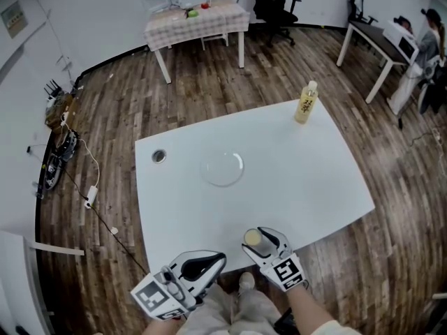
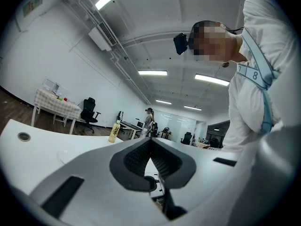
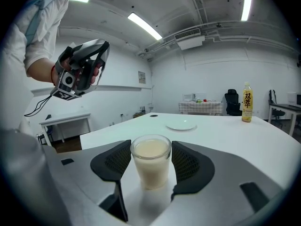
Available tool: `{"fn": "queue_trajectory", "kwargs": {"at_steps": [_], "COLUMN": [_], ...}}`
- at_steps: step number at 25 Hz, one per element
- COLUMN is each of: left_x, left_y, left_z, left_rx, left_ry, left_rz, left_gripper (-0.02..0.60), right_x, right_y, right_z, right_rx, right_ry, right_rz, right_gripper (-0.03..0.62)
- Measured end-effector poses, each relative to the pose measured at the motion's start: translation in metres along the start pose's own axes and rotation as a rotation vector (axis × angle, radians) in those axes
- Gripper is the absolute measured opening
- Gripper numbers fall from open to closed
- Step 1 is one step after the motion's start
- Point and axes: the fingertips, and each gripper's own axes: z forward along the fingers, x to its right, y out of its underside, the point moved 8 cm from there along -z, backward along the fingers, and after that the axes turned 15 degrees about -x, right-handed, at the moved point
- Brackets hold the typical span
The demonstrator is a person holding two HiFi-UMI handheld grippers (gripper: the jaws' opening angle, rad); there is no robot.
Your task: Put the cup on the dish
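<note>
The white table (image 1: 300, 180) carries a dish (image 1: 223, 168), bottle (image 1: 306, 102) and cup (image 1: 252, 237).

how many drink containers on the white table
2: the cup at the near edge, in the right claw, and the yellow bottle at the far right corner. None seem hidden.

White table (image 1: 314, 187) occupied mid-frame. A clear dish (image 1: 222, 168) lay at its centre; a yellow bottle (image 1: 306, 102) stood toward upper right. At bottom centre, the right gripper (image 1: 260, 240) flanked a cup (image 1: 252, 237), the left gripper (image 1: 211, 260) alongside.
</note>
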Motion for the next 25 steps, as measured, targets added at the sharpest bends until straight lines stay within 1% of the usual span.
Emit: {"fn": "queue_trajectory", "kwargs": {"at_steps": [5,16,20,25], "left_x": [-0.001,-0.007,-0.009,-0.015], "left_y": [-0.001,-0.006,-0.005,-0.009], "left_z": [0.002,0.001,-0.001,-0.005], "left_rx": [-0.007,0.02,0.001,0.014], "left_ry": [0.001,-0.011,-0.012,-0.021], "left_rz": [-0.003,0.008,0.0,0.005], "left_gripper": [0.002,0.002,0.002,0.002], "right_x": [0.0,-0.002,-0.001,0.0], "right_y": [0.0,-0.007,-0.019,-0.038], "right_z": [0.001,0.001,-0.004,-0.007], "right_rx": [-0.005,-0.029,-0.008,0.031], "right_ry": [-0.007,0.002,0.006,0.004], "right_rz": [-0.005,-0.013,-0.013,-0.015], "right_gripper": [0.286,0.281,0.281,0.281]}}
